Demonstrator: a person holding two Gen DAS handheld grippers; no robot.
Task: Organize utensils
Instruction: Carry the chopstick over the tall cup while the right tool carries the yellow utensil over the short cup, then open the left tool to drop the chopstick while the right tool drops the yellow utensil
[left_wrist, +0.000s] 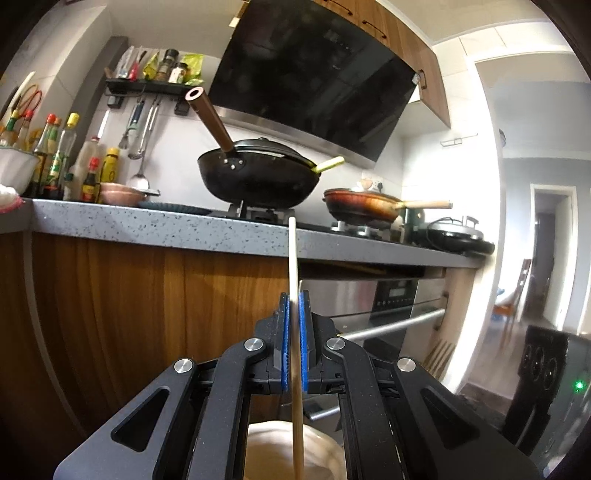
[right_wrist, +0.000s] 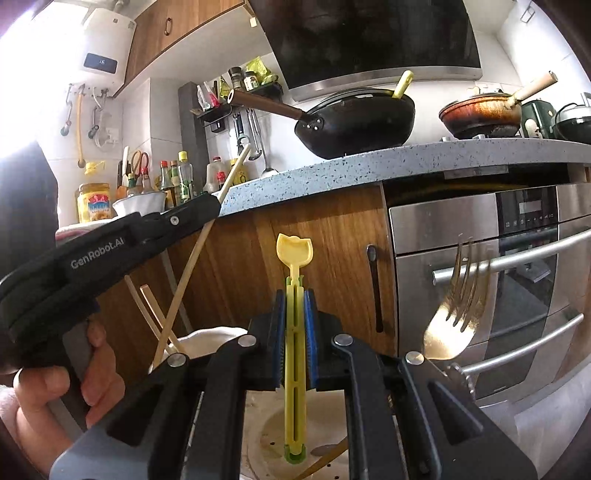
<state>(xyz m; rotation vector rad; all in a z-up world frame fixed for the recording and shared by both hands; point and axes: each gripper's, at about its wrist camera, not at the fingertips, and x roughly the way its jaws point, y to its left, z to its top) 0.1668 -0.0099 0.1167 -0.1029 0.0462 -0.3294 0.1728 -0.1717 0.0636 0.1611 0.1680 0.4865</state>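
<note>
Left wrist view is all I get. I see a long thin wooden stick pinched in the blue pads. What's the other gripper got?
Observer: The right gripper is shut on a yellow plastic clip with a cat-shaped top.
Operator: Any other sticks?
Observer: Yes, two more thin wooden sticks lean in a white holder below the left gripper.
Operator: Anything shiny?
Observer: A gold metal fork stands at the right.

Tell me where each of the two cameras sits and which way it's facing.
Left wrist: on the left hand-held gripper, looking level at the counter edge; its pads clamp a chopstick.
Right wrist: on the right hand-held gripper, facing the cabinets; it clamps a yellow clip, with the left gripper and the hand at left.
Shared: the black wok, oven, that chopstick.
</note>
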